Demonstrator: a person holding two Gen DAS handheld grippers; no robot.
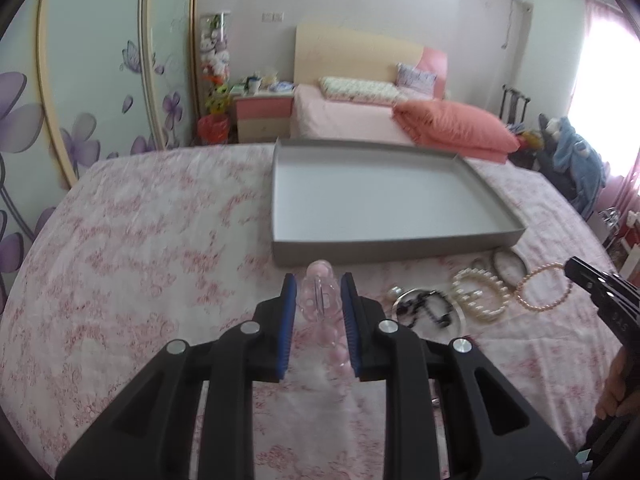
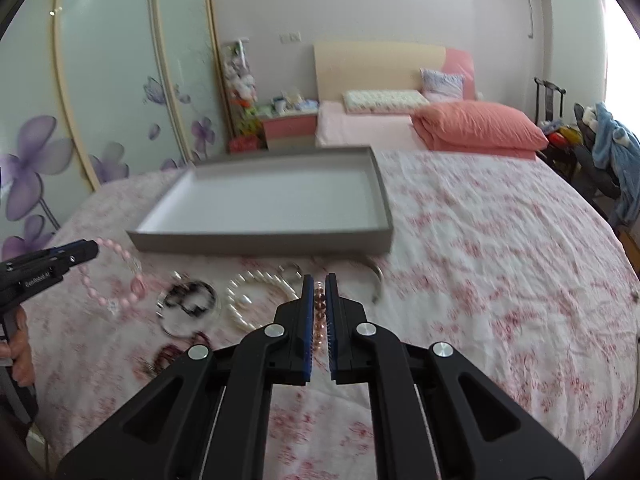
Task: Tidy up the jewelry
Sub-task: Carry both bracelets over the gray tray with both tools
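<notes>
Pink bead bracelet clamped between the blue pads of the left hand-held gripper, hanging above the flowered bedspread. Amber bead bracelet pinched in the fully closed right hand-held gripper. Pearl bracelet and dark bangle lie on the bedspread, near the empty grey tray.

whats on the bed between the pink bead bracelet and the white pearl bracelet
A clear bangle with dark patches lies between the pink bead bracelet, held up by the left tongs, and the white pearl bracelet. The right wrist view shows it best.
</notes>
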